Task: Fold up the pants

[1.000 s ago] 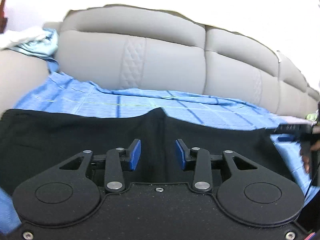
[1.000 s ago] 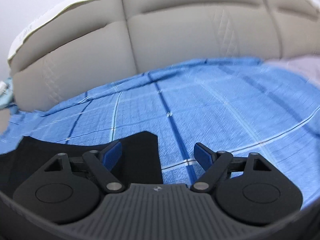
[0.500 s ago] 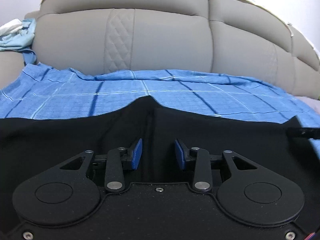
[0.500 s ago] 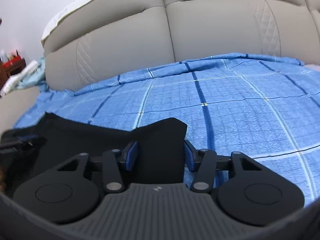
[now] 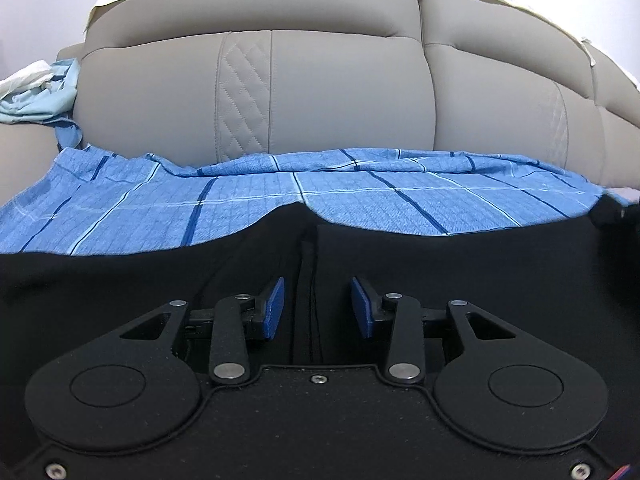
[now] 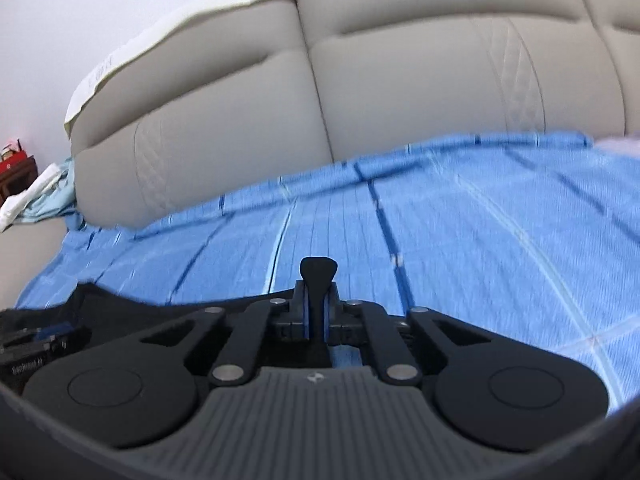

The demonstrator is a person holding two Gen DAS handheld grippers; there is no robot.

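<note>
Step in hand: I judge this to be the first grab before a fold, one gripper at each part of the black pants [image 5: 120, 280].
Pants, location: spread flat on the blue checked cover [image 5: 360, 196] of the sofa seat, in front of the grey backrest [image 5: 320, 92]; a seam runs straight up between my left fingers.
Right gripper [image 6: 316, 314]: its fingers have just been closing and now pinch an edge of the black fabric; a small tab of cloth [image 6: 318, 270] sticks up past the blue pads.
Left gripper [image 5: 316, 312]: fingers stand narrowly apart, straddling the seam; the pads do not press the cloth, so nothing is held here.
How to do it well: I want the left fingers to close on the seam before I lift anything, so both ends rise together. I think lifting on the right alone would drag the cloth crooked. I should pinch only the pants, not the cover beneath.
Risk: black on black hides the layer count; I cannot tell how many layers the right pinch holds.
Room: pale wall behind the sofa; crumpled light-blue cloth [image 5: 36, 96] on the armrest at far left; a red object [image 6: 10, 166] on dark furniture at the right view's edge.
</note>
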